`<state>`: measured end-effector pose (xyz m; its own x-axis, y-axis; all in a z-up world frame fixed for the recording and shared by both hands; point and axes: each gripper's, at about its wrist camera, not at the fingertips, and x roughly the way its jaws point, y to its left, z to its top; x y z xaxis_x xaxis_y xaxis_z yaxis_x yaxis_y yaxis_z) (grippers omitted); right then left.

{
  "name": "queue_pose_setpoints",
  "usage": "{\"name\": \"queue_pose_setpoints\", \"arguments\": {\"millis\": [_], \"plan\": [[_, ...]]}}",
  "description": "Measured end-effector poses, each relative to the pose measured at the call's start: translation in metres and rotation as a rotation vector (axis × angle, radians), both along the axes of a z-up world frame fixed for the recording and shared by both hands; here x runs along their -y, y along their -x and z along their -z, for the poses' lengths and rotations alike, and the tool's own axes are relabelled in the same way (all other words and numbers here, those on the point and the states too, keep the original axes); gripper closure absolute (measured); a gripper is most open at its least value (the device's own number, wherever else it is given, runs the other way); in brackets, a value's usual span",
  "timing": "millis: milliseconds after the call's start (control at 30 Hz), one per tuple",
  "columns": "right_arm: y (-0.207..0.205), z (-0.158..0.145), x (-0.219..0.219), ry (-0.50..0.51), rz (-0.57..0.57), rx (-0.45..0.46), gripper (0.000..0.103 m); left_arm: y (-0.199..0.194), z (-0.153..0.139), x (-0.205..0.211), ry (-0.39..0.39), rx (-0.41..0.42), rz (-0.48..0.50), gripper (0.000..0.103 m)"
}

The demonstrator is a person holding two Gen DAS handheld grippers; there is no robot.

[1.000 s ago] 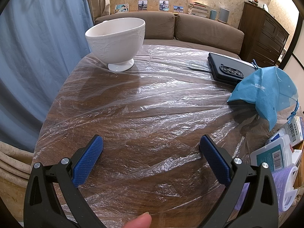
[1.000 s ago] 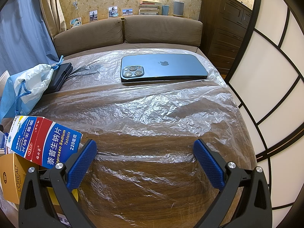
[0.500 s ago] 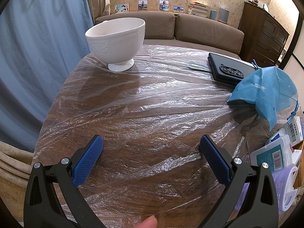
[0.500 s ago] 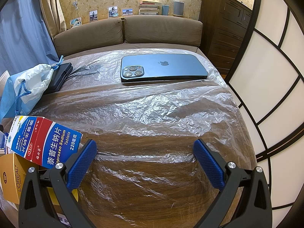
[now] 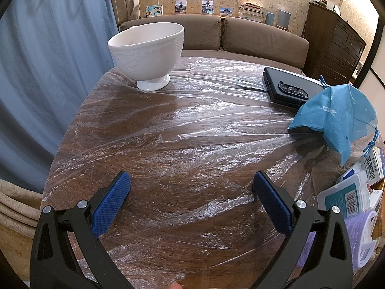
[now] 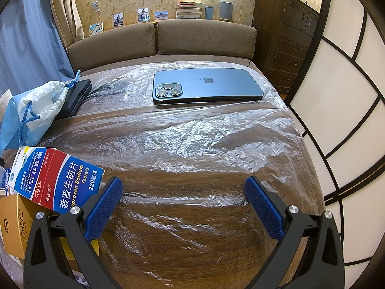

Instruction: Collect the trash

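A round wooden table (image 5: 168, 130) is covered by crinkled clear plastic film (image 6: 207, 134). My left gripper (image 5: 191, 198) is open and empty above the near part of the table. My right gripper (image 6: 184, 204) is open and empty over the film. A red, white and blue tablet box (image 6: 55, 183) lies just left of the right gripper's left finger, on a yellow L'Oreal box (image 6: 14, 228). In the left wrist view, small boxes (image 5: 349, 195) are piled at the right edge. A blue drawstring bag (image 5: 336, 115) lies near them; it also shows in the right wrist view (image 6: 31, 110).
A white footed bowl (image 5: 149, 53) stands at the table's far left. A black phone (image 5: 286, 89) lies partly under the bag. A blue iPhone (image 6: 204, 86) lies face down at the far side. A brown sofa (image 6: 161, 38) and a dark dresser (image 6: 286, 36) stand behind.
The fingertip at the bottom edge of the left wrist view has drawn back almost out of sight. Both grippers and all objects have stayed in place.
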<state>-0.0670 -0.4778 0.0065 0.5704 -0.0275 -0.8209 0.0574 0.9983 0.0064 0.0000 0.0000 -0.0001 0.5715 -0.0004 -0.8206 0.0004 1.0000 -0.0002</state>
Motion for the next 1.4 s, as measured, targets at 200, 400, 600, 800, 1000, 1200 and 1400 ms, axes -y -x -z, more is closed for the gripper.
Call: {"name": "queue_pose_setpoints", "arguments": {"millis": [200,400,600,800,1000,1200,1400], "plan": [[0.000,0.000,0.000,0.000,0.000,0.000,0.004,-0.001,0.000,0.002,0.000,0.000,0.000,0.001],[0.000,0.001,0.001,0.000,0.000,0.000,0.004,-0.002,0.000,0.005,0.000,0.000,-0.001,0.001],[0.000,0.003,0.002,0.000,0.000,0.001,0.004,-0.005,-0.002,0.009,0.000,0.000,-0.001,0.001],[0.004,0.003,0.009,-0.007,0.021,-0.012,0.004,-0.008,-0.004,0.009,-0.001,-0.014,0.000,0.001],[0.060,-0.043,0.024,-0.100,-0.007,0.105,0.004,0.021,-0.046,-0.012,0.050,0.122,0.024,0.001],[0.113,-0.060,-0.003,-0.103,-0.083,0.130,0.004,0.070,-0.066,-0.001,0.107,0.166,0.147,0.001],[0.162,-0.075,-0.069,-0.020,-0.285,0.218,0.004,0.092,-0.057,0.042,0.063,0.165,0.290,0.001]]}}
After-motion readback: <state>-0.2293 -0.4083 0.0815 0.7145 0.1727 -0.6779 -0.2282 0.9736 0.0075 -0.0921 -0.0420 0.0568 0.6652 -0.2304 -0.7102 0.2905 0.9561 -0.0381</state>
